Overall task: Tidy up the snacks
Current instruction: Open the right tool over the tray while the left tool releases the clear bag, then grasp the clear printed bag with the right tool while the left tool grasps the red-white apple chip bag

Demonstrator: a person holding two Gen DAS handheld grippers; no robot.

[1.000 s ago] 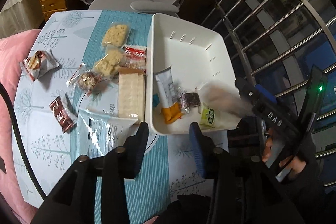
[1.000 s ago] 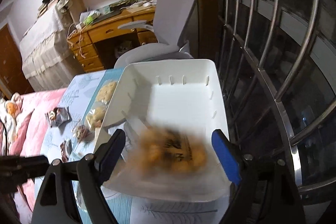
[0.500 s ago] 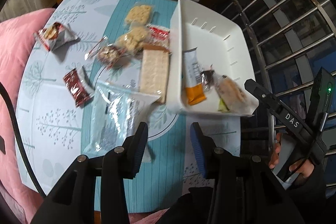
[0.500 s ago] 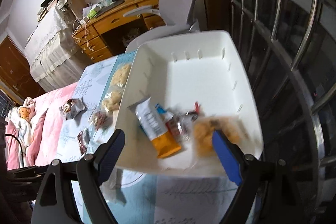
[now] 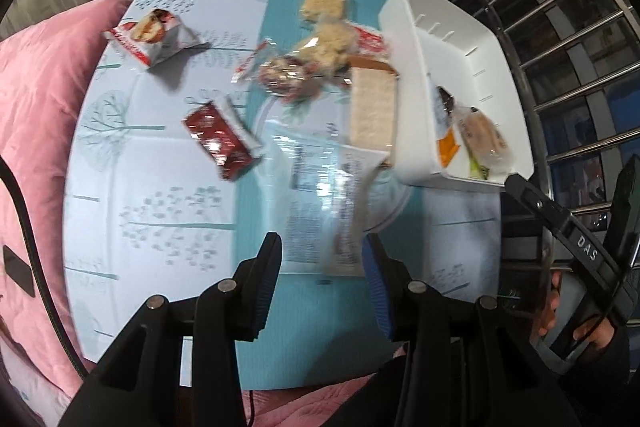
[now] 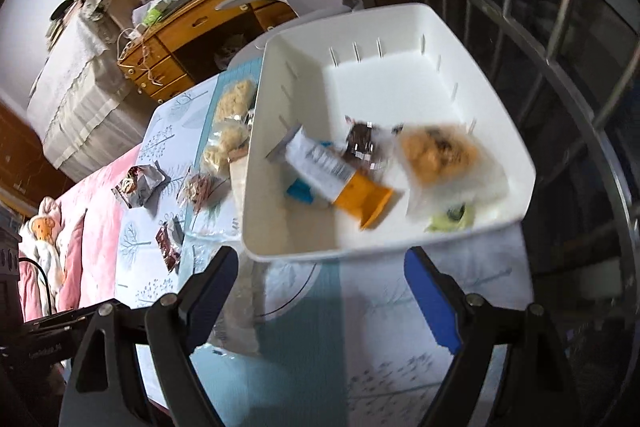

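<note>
snack packets on the table and in the white bin

the left gripper (image 5: 322,263), black with ribbed blue pads, hangs over the near end of a large clear crinkled plastic bag (image 5: 328,195) that lies flat on the table. its jaws stand apart with a narrow gap and nothing is pressed between them. the right gripper (image 6: 320,279), same black frame with blue pads, is spread wide and empty, just before the near wall of the white rectangular plastic bin (image 6: 400,67).

the bin has smooth walls with thin slots and rounded corners. inside it, at the near end, lie a long white and orange foil packet (image 6: 340,183), a small dark brown wrapped sweet (image 6: 360,143), a clear soft bag with golden round pieces (image 6: 436,155), a small pale green packet (image 6: 452,217) and a small blue piece (image 6: 300,193).

the round table wears a light blue cloth with tree prints (image 5: 160,187) and a teal stripe. on it, left of the bin, rest a pale rectangular wafer block (image 5: 372,111), two clear packs of rough beige rice cakes (image 5: 324,19), a clear twisted wrap with reddish nuts (image 5: 280,75), a shiny dark red flat sachet (image 5: 220,139) and a puffy silver and red packet (image 5: 152,35). a pink quilted blanket (image 5: 36,107) lies beside the table.
</note>
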